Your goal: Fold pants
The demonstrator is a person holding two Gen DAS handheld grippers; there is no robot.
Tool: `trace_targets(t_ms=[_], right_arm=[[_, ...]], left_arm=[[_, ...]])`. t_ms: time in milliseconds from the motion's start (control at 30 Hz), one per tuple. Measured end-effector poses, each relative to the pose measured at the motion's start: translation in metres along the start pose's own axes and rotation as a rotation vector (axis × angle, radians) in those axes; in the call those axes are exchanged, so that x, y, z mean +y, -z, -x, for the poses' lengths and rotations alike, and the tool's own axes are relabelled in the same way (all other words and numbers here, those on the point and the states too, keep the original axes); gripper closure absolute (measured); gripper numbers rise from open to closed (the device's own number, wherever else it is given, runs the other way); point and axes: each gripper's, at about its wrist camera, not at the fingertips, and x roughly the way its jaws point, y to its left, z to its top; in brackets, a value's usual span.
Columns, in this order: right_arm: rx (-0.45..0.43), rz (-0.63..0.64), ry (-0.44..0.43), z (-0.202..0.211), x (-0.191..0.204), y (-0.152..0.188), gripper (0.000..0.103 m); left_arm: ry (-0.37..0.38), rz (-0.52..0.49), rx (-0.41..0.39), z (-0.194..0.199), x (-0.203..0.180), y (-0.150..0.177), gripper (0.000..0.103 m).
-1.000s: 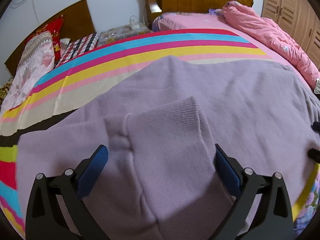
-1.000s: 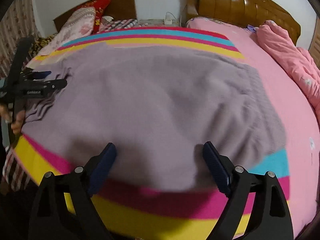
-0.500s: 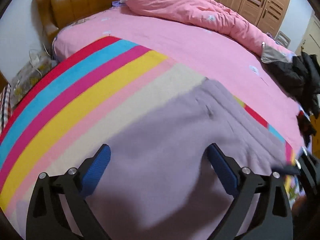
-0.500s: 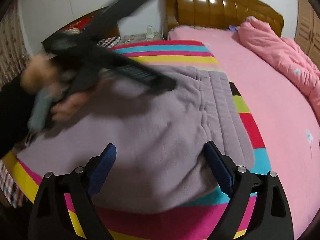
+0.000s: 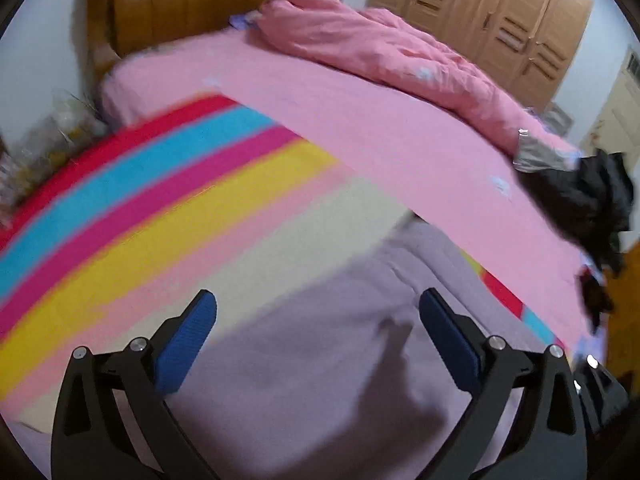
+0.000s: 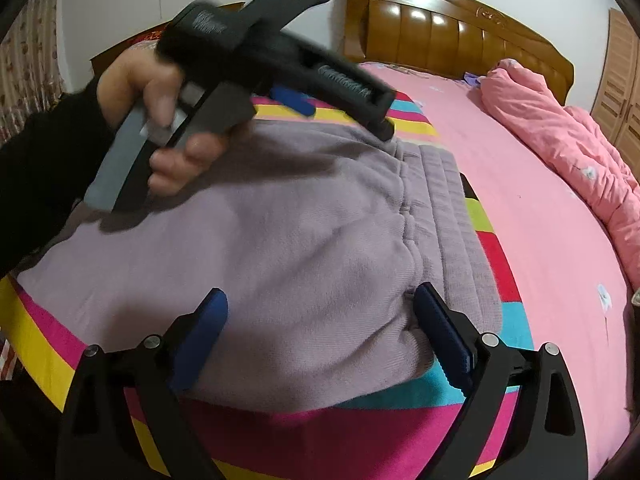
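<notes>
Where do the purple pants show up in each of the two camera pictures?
Left wrist view: the purple pants fill the lower middle, under the open left gripper.
Right wrist view: the pants lie across the centre, above the open right gripper.
Shared landmark: the wooden headboard at the top of both.

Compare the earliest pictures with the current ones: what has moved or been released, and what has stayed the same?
The left gripper let go of the cuff end and swung across to the waistband. The right gripper has just been opening, its jaws straddling the pants unpinched. The pants stay folded on the striped blanket.
</notes>
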Motion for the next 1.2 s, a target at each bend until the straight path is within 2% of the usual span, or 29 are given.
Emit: trace_targets(t_ms=[33, 67, 133, 233, 267, 300, 333, 433, 500, 567, 600, 633, 667, 733, 767, 867, 933, 1000, 1100, 1167, 1200], right_arm=[[0.000, -0.002, 0.001, 0.000, 0.001, 0.000, 0.009], [-0.001, -0.006, 0.002, 0.000, 0.002, 0.000, 0.009], [-0.002, -0.010, 0.006, 0.000, 0.002, 0.000, 0.009], [-0.005, -0.008, 0.002, 0.002, 0.001, 0.001, 0.009], [-0.004, -0.007, 0.004, 0.002, 0.001, 0.001, 0.009], [-0.004, -0.008, 0.004, 0.003, 0.002, 0.001, 0.009], [-0.002, -0.010, 0.010, 0.003, 0.003, 0.000, 0.009], [-0.011, -0.013, 0.012, 0.001, 0.003, 0.000, 0.007], [-0.005, -0.009, 0.013, 0.002, 0.004, -0.001, 0.007], [0.003, -0.009, 0.023, 0.005, 0.006, -0.003, 0.008], [0.000, -0.018, 0.048, 0.010, 0.008, -0.006, 0.008], [-0.011, -0.032, 0.055, 0.013, 0.009, -0.010, 0.008], [-0.030, -0.052, 0.036, 0.017, 0.012, -0.015, 0.008], [-0.069, -0.058, -0.065, 0.019, 0.027, -0.033, 0.008], [-0.075, -0.029, -0.111, 0.015, 0.040, -0.043, 0.008], [-0.046, 0.165, -0.190, -0.012, 0.099, -0.081, 0.008], [-0.051, 0.254, -0.232, -0.032, 0.129, -0.107, 0.008], [-0.028, 0.248, -0.249, -0.060, 0.145, -0.141, 0.008], [0.007, 0.206, -0.269, -0.100, 0.162, -0.187, 0.008], [0.067, 0.221, -0.306, -0.128, 0.178, -0.202, 0.008], [0.104, 0.257, -0.308, -0.143, 0.189, -0.204, 0.008]], left_arm=[[-0.100, -0.021, 0.018, -0.010, -0.001, -0.005, 0.002], [-0.147, -0.044, 0.025, -0.018, -0.001, -0.006, 0.001], [-0.123, -0.052, -0.003, -0.030, 0.003, -0.005, 0.001], [-0.040, 0.045, 0.019, -0.035, 0.023, -0.007, 0.001], [-0.097, 0.070, 0.019, -0.036, 0.027, -0.007, 0.001], [-0.197, 0.089, 0.043, -0.040, 0.031, -0.007, 0.001], [-0.233, 0.109, 0.048, -0.042, 0.035, -0.009, 0.001], [-0.242, 0.116, 0.038, -0.038, 0.037, -0.010, 0.003], [-0.207, 0.131, -0.040, -0.008, 0.039, -0.007, 0.004], [-0.117, 0.186, -0.169, 0.056, 0.053, 0.008, 0.002], [-0.116, 0.195, -0.201, 0.077, 0.060, 0.015, 0.002], [-0.155, 0.208, -0.225, 0.106, 0.072, 0.028, 0.002], [-0.187, 0.226, -0.217, 0.122, 0.082, 0.039, 0.002], [-0.222, 0.279, -0.128, 0.140, 0.115, 0.066, 0.002], [-0.260, 0.337, -0.044, 0.141, 0.140, 0.082, 0.002], [-0.368, 0.446, 0.115, 0.144, 0.188, 0.116, 0.004], [-0.451, 0.475, 0.104, 0.163, 0.208, 0.132, 0.003], [-0.517, 0.516, 0.114, 0.175, 0.226, 0.152, 0.002], [-0.531, 0.562, 0.138, 0.177, 0.242, 0.177, 0.002], [-0.562, 0.545, 0.176, 0.167, 0.245, 0.184, 0.002], [-0.548, 0.546, 0.173, 0.161, 0.246, 0.182, 0.001]])
